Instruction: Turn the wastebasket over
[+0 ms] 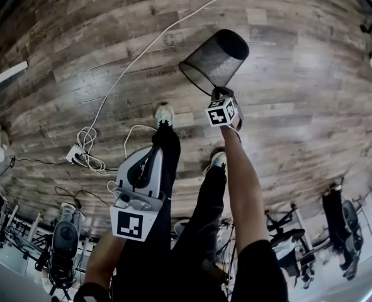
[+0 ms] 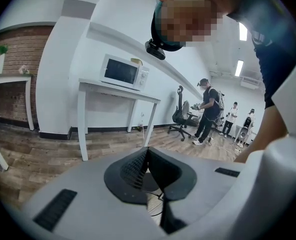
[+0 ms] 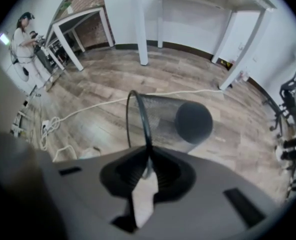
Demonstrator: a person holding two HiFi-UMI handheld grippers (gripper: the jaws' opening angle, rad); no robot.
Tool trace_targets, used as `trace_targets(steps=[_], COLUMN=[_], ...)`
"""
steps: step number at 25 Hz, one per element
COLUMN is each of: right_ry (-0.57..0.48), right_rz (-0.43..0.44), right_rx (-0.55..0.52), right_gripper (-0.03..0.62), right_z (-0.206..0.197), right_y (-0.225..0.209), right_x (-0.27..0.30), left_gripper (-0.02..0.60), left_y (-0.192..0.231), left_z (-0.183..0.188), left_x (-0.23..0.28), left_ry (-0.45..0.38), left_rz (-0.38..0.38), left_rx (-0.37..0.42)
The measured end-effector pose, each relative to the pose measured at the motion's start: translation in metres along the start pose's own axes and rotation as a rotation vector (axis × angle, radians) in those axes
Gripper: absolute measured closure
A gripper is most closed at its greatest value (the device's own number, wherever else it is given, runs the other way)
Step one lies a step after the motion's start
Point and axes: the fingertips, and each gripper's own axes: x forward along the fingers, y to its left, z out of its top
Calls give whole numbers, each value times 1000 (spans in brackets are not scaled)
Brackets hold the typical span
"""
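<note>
Two grippers show, one in each hand. The right gripper [image 1: 218, 94] [image 3: 148, 165] points steeply down, and its jaws are pinched on the thin rim [image 3: 139, 115] of the black mesh wastebasket [image 1: 216, 58] [image 3: 174, 120]. The wastebasket is tipped at a slant just ahead of that gripper's fingertips, with its open mouth at the jaws and its dark solid base farther out over the wood floor [image 1: 299, 74]. The left gripper [image 1: 152, 156] [image 2: 146, 156] is held beside the person's leg [image 1: 167, 168], well apart from the wastebasket, its jaws together with nothing between them. A white cable [image 1: 141, 55] trails across the floor beyond the left gripper.
</note>
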Motion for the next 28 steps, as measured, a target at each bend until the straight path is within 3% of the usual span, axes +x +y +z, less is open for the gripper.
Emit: trace_targets(steps=[4,10,16,22,28], right_ry=[-14,-18,-12,17,47], right_rz=[24,70,123,206,278], right_rx=[59,138,222,359,364], right_gripper=[538,539,539,539,539], right_z=[13,29,37,31,34], right_y=[-9,-15,-14,5,41], right_x=[-10,-22,-32,-45,-64], left_gripper=[546,546,546,546,546], left_y=[8,31,49,63,78], left_z=[-7,-26,-22,-17,-13], left_x=[0,1,-3,-8,-10], left_ry=[29,97,80,86,90], left_rz=[-5,47,74,74,99], left_rx=[-13,-70,-121,-152,-176])
